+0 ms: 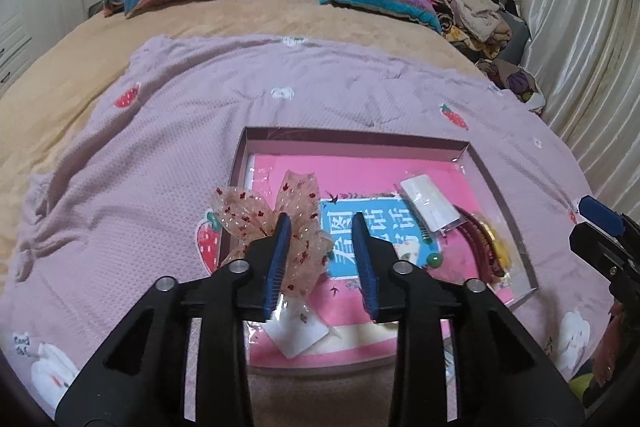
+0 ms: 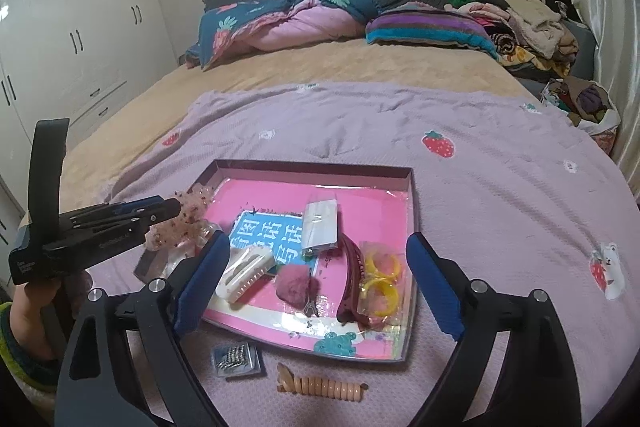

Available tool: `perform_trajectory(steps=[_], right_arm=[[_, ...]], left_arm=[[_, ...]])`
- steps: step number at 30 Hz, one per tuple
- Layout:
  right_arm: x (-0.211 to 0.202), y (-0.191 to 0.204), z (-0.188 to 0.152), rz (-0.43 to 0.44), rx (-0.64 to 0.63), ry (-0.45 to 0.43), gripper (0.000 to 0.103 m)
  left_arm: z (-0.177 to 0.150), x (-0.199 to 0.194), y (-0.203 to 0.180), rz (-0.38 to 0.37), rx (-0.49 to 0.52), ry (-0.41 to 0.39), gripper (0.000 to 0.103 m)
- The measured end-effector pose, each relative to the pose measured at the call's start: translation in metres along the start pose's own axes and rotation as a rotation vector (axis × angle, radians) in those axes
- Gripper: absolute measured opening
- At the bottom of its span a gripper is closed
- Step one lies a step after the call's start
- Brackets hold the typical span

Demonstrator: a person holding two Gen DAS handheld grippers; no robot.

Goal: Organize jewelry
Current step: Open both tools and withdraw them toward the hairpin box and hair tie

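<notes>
Most hair accessories boxed in tray point(image 2: 410, 227); coil tie point(image 2: 320, 383) outside near edge; both tools point(image 1: 320, 251) point(image 2: 316, 283) spread, empty.

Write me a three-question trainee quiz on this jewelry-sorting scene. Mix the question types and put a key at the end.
1. True or false: the coiled hair tie lies inside the tray.
2. Multiple choice: what sits right beside the dark red hair claw in the tray? A) yellow rings in a clear bag B) a wristwatch C) a pair of scissors
3. Fill in: the sheer bow with red dots lies over the tray's ____ edge, as the left wrist view shows it.

Key: 1 false, it lies on the blanket in front of the tray. 2 A. 3 left.
</notes>
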State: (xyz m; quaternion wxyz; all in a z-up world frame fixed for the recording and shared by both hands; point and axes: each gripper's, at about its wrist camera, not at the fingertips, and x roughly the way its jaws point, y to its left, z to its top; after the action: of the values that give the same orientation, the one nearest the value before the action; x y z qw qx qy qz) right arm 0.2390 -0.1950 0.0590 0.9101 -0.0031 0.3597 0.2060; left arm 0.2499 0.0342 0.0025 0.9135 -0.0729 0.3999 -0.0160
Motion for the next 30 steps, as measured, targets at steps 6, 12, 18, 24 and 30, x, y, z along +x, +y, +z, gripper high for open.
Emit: perform_trajectory(steps=[6, 12, 18, 24, 30], right_arm=[[-0.025, -0.003, 0.0, -0.003, 0.011, -0.036, 0.094], [-0.05, -0.007, -0.002, -0.008, 0.018, -0.074, 0.094], [-0.072, -0.012, -0.006, -0.017, 0.037, -0.104, 0.095], [-0.084, -0.014, -0.017, -0.029, 0.038, -0.102, 0.096], [-0.091, -0.016, -0.038, -0.051, 0.032, -0.073, 0.096]], left_arm=[[0.002, -0.029, -0.011, 0.008, 0.012, -0.046, 0.054], [0.001, -0.059, -0.024, 0.015, 0.024, -0.093, 0.086], [-0.005, -0.083, -0.031, 0.019, 0.031, -0.118, 0.093], [-0.018, -0.097, -0.034, 0.024, 0.043, -0.119, 0.093], [-0.036, -0.098, -0.037, 0.031, 0.055, -0.09, 0.093]])
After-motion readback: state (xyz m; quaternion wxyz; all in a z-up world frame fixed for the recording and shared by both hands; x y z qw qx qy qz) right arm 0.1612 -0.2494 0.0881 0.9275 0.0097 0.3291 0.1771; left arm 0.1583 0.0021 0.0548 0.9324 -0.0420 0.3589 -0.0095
